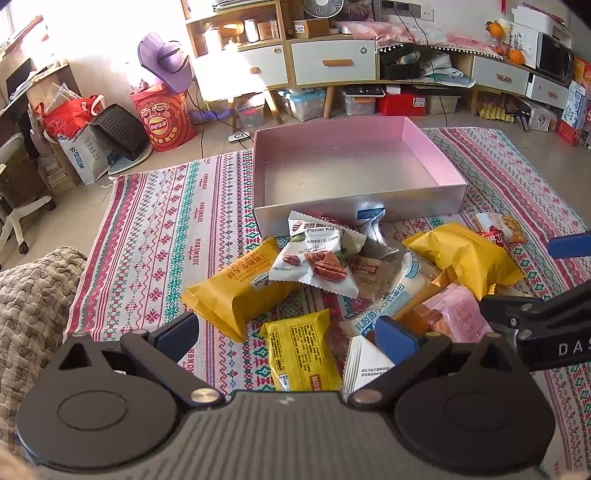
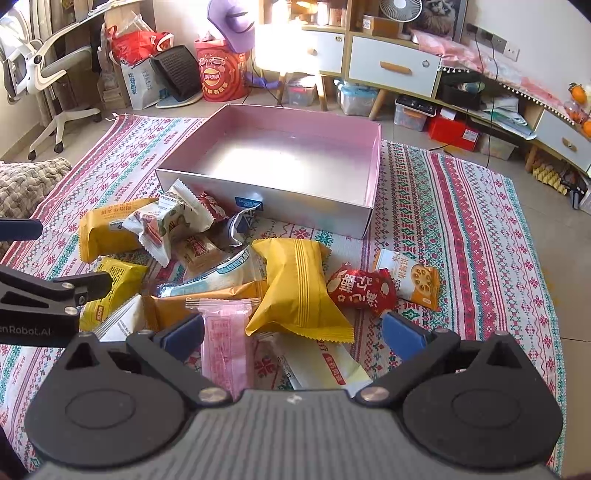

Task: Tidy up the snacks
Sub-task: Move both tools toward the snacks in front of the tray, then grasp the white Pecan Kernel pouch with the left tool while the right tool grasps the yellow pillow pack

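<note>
Crowding pink box's (image 1: 436, 151) near wall: snacks (image 1: 317, 266)

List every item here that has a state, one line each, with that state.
pink box: open-topped, nothing inside
left gripper: open, holding nothing
right gripper: open, holding nothing
snack packets: sealed, heaped on the cloth outside the box
white drawer: closed

Daylight from upper left overexposes the wall (image 1: 92, 33); glare on box floor (image 2: 280, 158); fisheye bends edges; focus sharp.
</note>
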A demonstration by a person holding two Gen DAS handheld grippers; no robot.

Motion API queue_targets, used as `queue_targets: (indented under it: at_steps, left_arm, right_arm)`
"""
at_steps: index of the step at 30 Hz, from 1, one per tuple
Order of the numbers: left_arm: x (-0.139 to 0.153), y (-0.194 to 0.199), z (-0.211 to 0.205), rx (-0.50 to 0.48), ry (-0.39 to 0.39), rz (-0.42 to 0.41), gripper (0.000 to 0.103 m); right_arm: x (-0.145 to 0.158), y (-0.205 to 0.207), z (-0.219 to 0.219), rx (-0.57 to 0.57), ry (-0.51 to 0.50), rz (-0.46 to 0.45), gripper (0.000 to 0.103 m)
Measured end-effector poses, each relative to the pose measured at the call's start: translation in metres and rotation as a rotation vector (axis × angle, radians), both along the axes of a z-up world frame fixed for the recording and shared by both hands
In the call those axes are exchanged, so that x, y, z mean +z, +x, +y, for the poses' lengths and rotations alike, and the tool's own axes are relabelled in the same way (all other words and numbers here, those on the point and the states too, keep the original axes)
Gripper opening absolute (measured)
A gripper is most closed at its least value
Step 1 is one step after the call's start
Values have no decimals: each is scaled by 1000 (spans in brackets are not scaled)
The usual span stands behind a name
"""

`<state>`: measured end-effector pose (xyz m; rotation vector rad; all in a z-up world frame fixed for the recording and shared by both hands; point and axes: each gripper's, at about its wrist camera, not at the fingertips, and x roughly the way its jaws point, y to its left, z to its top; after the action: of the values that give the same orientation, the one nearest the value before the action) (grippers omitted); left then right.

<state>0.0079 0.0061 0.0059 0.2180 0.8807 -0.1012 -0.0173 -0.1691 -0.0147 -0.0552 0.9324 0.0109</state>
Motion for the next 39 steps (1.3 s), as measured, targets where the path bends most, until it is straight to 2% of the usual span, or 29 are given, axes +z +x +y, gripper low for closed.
queue_targets:
  at_steps: [14,21,26,31,34,38,39]
  left_arm:
    - [0,0,0,-1,3,2,103]
    - [-1,12,11,-4,7,34,103]
    - [-3,28,16,-29,29,69,103]
    - [-4,39,11,-112,58,85,103]
    - [-5,47,4,-156,85,89,102]
    - [-6,61,-3,-182,58,92,102]
    - [-8,66,-4,-185,48,92,100]
  right_arm:
    - [0,1,-1,-3,-7,1,103]
    - [7,11,-5,3,-47,14,103]
    - [10,24,-19,17,96,-3,101]
    - [10,46,-23,44,174,58,95]
    - [9,55,-21,65,173,90,92]
    - [2,63,-17,88,177,133,88]
    - [-3,67,-18,87,172,185,87]
